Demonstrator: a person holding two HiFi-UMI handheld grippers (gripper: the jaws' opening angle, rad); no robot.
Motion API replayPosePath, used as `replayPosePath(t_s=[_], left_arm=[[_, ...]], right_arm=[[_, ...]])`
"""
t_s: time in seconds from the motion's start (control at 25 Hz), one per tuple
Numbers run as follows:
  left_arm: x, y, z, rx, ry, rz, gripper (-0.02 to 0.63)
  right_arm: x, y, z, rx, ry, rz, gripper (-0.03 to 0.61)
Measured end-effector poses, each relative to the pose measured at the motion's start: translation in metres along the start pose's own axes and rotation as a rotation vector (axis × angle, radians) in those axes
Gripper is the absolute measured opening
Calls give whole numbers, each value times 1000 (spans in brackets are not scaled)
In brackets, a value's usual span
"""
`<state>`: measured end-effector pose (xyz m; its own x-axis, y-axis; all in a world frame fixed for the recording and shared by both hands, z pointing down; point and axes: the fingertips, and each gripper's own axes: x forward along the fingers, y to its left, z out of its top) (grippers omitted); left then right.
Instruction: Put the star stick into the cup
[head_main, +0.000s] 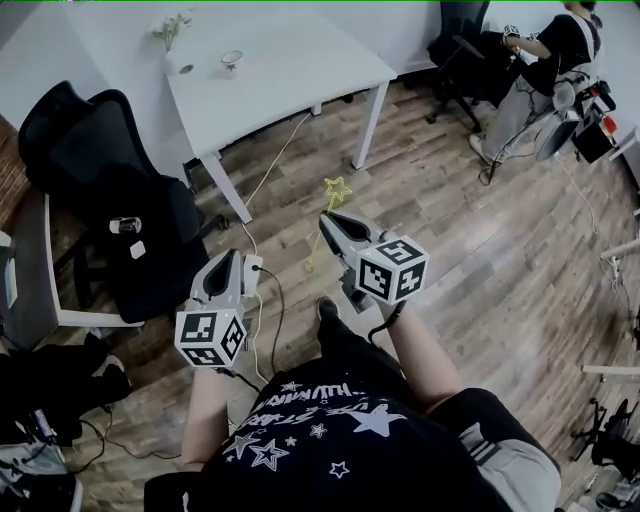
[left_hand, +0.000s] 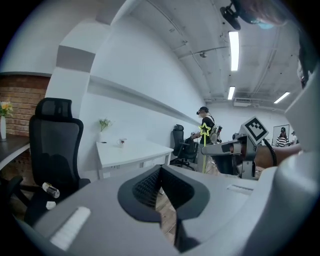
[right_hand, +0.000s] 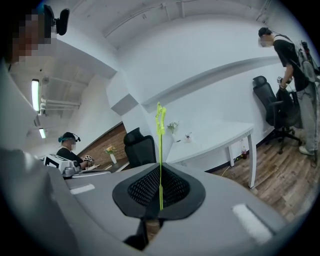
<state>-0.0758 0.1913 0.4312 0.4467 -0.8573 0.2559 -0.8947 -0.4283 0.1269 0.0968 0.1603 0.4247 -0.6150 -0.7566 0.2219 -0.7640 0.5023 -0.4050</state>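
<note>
A thin yellow-green star stick (head_main: 336, 191) stands upright in my right gripper (head_main: 329, 221), which is shut on its lower part; the stick (right_hand: 160, 150) rises from between the jaws with the star on top. My left gripper (head_main: 227, 257) hangs lower left over the floor, its jaws (left_hand: 160, 172) shut on nothing. From there the star (left_hand: 204, 130) and the right gripper (left_hand: 224, 148) show to the right. The small cup (head_main: 231, 62) stands on the white table (head_main: 300, 70) far ahead of both grippers, and shows small as the cup (left_hand: 122, 142) and cup (right_hand: 188, 136).
A vase of flowers (head_main: 172, 30) stands near the cup. A black office chair (head_main: 110, 190) is left of the table, with cables and a power strip (head_main: 252, 268) on the wooden floor. A person (head_main: 550, 55) bends over another chair at the back right.
</note>
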Motion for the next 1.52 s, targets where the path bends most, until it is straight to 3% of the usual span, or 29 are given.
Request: replayPosePath(t_s=[0.4,0.76,1.0,1.52], left_arm=[[118,-4,35,-6,4,27,3],[145,12,36,-52,4,74,3],[177,49,52,-50,-23,88,3],[314,160,97,-18,-38,53,3]], right_arm=[[50,-96,62,14,4,40,23],[82,-119,72,15,38,76,23],[127,-125,93,-13,49,78,23],[285,-174,159,-31,44,65,23]])
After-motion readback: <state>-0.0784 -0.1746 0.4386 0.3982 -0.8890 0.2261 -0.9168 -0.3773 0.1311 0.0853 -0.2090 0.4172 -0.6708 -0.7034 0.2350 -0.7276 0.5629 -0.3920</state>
